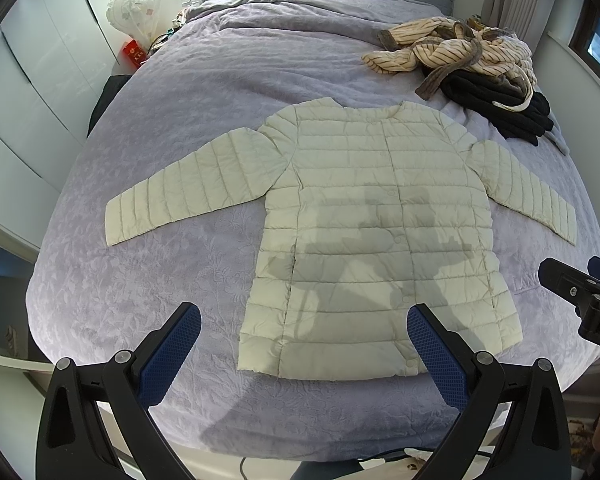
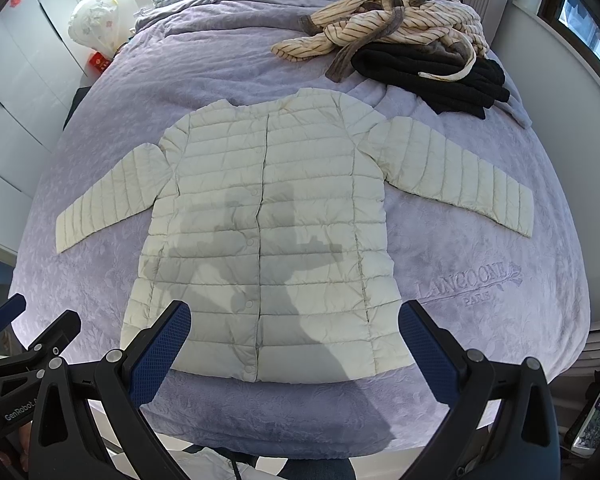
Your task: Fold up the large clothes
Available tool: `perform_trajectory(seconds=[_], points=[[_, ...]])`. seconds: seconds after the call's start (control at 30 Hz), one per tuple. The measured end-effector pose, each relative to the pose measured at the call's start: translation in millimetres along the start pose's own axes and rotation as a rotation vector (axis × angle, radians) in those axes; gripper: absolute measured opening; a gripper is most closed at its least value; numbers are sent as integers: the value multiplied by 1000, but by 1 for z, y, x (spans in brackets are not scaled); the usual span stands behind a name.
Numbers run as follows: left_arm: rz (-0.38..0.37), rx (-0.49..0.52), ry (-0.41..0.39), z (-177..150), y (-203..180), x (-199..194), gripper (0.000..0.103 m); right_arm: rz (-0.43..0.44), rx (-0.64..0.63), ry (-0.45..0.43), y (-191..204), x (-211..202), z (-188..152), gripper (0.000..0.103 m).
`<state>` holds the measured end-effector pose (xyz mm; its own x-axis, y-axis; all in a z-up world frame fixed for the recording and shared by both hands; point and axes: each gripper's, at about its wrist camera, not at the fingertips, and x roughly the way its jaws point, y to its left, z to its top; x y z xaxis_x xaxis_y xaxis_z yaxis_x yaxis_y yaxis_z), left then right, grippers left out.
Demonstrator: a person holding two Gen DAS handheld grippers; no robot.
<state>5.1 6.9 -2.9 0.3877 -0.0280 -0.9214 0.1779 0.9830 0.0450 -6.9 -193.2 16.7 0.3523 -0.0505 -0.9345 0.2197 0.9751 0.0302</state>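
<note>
i've got the jacket [image 1: 380, 232] spread flat, front up, across the middle of the bed [image 1: 180, 92], hem toward the foot edge nearest me, collar toward the head, both sleeves out toward the side edges. it looks snapped shut down the front. my left gripper [image 1: 304, 356] hangs over the foot edge by the hem's left corner, fingers spread wide, holding nothing. my right gripper [image 2: 296, 356] hangs over the hem's middle, also wide open and empty.

i'd judge this thing as light and puffy, a thin quilted shell that will slide on itself and spring back from a crease, so folds may want pressing down. the fabric looks slick; a shallow pinch could slip. i'd take hold at a sleeve cuff [image 1: 118, 224] or at the shoulder seam, where stitching gives the pads something to bite, and carry each sleeve across the chest first.

the pile of clothes [image 1: 472, 64] sits toward the head-right corner, well apart from the jacket, so it shouldn't snag.
</note>
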Motion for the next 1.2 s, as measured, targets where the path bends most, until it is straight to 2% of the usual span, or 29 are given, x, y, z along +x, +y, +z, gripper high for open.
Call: perform_trajectory(seconds=[0.2, 0.23, 0.3, 0.33, 0.43, 0.63, 0.8, 0.97, 1.03, 1.1, 1.2], points=[[-8, -2, 8, -1, 7, 4, 103, -27, -9, 6, 6, 7, -8, 103], [-11, -4, 12, 0, 9, 5, 103, 28, 12, 2, 6, 9, -8, 103], [-15, -12, 21, 4, 12, 10, 103, 18, 8, 11, 8, 11, -8, 103], [-15, -19, 24, 4, 16, 12, 103, -30, -10, 21, 9, 14, -5, 103], [-10, -38, 31, 9, 25, 20, 103, -39, -25, 39, 14, 17, -5, 103], [6, -139, 64, 15, 62, 44, 103, 27, -6, 34, 22, 27, 2, 103], [15, -227, 98, 14, 99, 65, 103, 47, -5, 53, 32, 44, 9, 103], [20, -240, 139, 14, 128, 94, 103, 114, 3, 161, 49, 82, 10, 103], [13, -262, 154, 13, 141, 110, 103, 154, 6, 236, 58, 95, 7, 103], [11, -281, 150, 13, 156, 125, 103, 170, -7, 265, 68, 109, 5, 103], [97, -287, 133, 15, 179, 151, 103, 132, -86, 263, 91, 139, 7, 103]])
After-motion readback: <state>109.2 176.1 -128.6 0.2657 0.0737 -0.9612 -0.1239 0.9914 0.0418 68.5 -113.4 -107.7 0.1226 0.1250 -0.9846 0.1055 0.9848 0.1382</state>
